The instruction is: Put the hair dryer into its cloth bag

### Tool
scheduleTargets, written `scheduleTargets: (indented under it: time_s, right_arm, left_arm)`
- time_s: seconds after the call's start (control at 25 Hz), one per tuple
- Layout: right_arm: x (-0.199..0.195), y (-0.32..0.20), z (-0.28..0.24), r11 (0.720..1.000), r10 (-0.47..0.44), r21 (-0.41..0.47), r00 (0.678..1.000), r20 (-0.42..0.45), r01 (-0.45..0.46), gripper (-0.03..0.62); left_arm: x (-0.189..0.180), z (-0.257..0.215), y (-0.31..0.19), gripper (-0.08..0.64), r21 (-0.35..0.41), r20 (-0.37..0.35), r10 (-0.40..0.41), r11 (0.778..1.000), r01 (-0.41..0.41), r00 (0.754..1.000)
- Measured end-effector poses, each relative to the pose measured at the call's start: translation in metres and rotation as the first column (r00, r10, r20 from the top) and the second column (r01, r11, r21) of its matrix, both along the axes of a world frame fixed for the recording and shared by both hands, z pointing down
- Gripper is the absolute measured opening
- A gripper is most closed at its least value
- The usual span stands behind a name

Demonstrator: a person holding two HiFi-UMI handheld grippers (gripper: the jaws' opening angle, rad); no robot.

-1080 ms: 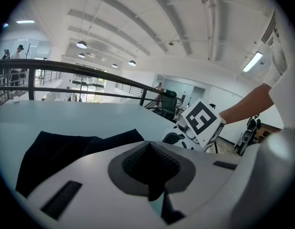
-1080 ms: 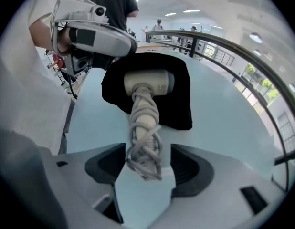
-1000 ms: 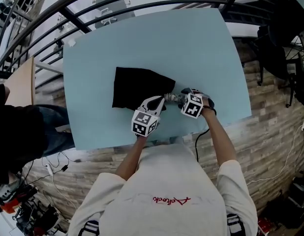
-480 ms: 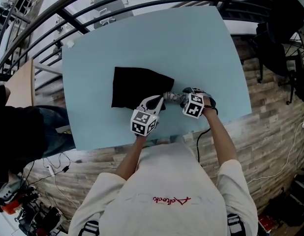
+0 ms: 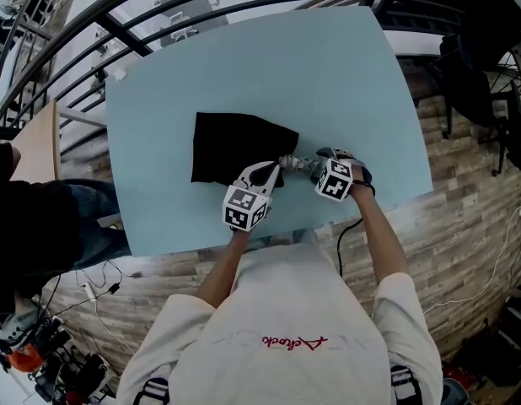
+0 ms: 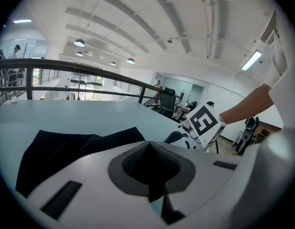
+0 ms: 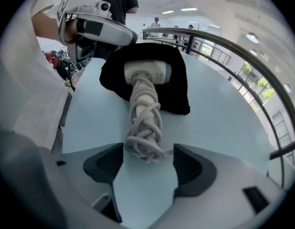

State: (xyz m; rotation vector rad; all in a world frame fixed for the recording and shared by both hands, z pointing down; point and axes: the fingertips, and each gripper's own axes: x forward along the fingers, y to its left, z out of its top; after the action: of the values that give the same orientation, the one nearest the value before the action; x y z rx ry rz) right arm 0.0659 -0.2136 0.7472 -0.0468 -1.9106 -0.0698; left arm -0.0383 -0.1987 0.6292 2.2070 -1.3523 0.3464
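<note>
Our left gripper [image 6: 150, 168] was clamped shut on the near edge of the cloth bag [image 5: 231, 146], likely to hold its mouth steady. The hair dryer [image 7: 146, 73] lay head-first in that mouth. Its cord-wrapped handle stuck out between the opening jaws of our right gripper [image 7: 147, 162], unpressed. We could read no brand, and the red script on the shirt [image 5: 277, 310] was illegible.

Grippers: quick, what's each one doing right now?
Left gripper: shut on the bag.
Right gripper: jaws opening, dryer handle between them, not gripped.
</note>
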Motion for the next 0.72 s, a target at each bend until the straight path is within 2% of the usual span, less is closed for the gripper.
scheduleTargets:
  time_s: [0.16, 0.48, 0.72]
  right_arm:
    - [-0.002, -0.001, 0.006, 0.999, -0.033, 0.025, 0.999, -0.015, 0.033, 0.328]
    - [-0.004, 0.004, 0.003, 0.998, -0.062, 0.008, 0.998, -0.02, 0.063, 0.324]
    - [-0.014, 0.003, -0.017, 0.996, -0.089, 0.02, 0.996, 0.01, 0.089, 0.321]
  left_arm:
    - [0.002, 0.001, 0.0, 0.008, 0.0, 0.0, 0.002, 1.0, -0.002, 1.0]
    - [0.003, -0.001, 0.002, 0.008, 0.003, -0.006, 0.005, 1.0, -0.005, 1.0]
    - [0.005, -0.001, 0.003, 0.008, 0.002, -0.016, 0.009, 1.0, -0.009, 1.0]
